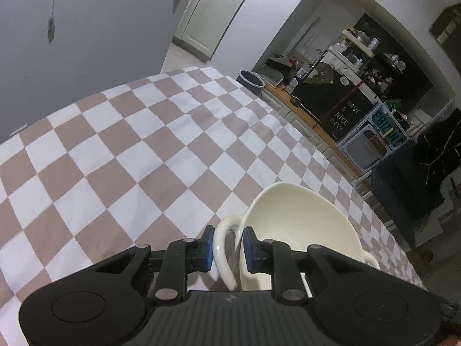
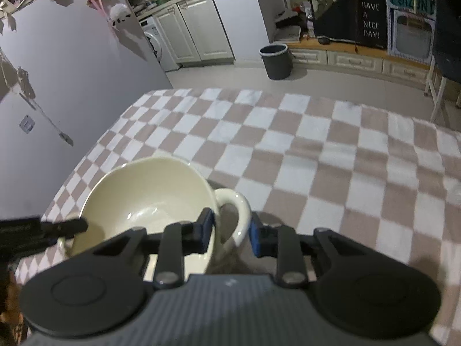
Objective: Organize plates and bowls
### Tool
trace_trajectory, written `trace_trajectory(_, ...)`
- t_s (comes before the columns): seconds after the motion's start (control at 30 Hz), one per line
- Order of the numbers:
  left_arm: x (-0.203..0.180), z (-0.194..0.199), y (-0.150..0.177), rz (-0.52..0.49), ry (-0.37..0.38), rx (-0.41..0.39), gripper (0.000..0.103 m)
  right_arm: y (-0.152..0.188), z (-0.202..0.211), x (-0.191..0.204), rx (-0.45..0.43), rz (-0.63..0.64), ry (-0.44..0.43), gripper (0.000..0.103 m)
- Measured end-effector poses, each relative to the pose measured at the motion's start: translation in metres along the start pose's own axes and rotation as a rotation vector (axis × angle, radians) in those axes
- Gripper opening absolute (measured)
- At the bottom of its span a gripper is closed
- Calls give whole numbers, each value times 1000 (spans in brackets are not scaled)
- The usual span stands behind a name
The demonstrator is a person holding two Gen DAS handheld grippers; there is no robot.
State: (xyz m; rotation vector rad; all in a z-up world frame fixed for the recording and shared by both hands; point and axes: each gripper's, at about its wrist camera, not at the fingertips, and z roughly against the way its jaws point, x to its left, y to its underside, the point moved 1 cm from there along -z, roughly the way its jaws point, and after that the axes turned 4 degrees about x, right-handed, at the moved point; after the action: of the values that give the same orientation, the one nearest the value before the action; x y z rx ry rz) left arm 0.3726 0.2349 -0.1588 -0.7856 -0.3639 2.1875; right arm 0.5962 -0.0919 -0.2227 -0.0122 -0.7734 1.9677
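Left tongs [image 1: 228,245] and right tongs [image 2: 232,230] each pinch a handle of the cream bowl [image 2: 144,201], at 6 o'clock over the checkered bench [image 2: 317,150].

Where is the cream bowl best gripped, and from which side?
By its two loop handles, one claw from each side. The bowl is wide and smooth-walled, so its rim gives little hold, while each handle is a narrow loop that fits between the pads. Here the left claw and the right claw each straddle one, coming steeply from above.
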Motion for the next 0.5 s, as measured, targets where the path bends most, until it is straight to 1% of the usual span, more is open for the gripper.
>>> trace_trajectory(0.07,-2,0,-1,-12,-4,3,23,5,1,-4,-2,-22,-28,29)
trace_trajectory(0.13,-4,0,-1,-40,-11,11,22,6,-2,-10,14,-71,-62,27)
trace_trajectory(0.2,-3,-3,2,-61,-4,67,21,6,-9,-8,31,-76,-63,27)
trace_trajectory(0.23,-1,-6,4,-57,8,98,23,6,-12,-5,34,-70,-53,27)
trace_trajectory(0.27,1,-8,6,-46,16,110,24,5,-13,-2,36,-68,-42,28)
trace_trajectory(0.3,4,-9,6,-32,28,111,25,4,-14,1,35,-66,-29,30)
trace_trajectory(0.37,7,-11,4,-7,40,112,24,2,-16,2,34,-66,-13,31)
trace_trajectory(0.4,9,-10,4,14,50,89,22,2,-17,3,33,-67,-9,32)
trace_trajectory(0.43,10,-10,4,24,52,67,22,2,-18,4,32,-68,-7,32)
trace_trajectory(0.5,11,-11,3,27,56,51,23,2,-20,4,29,-71,-6,33)
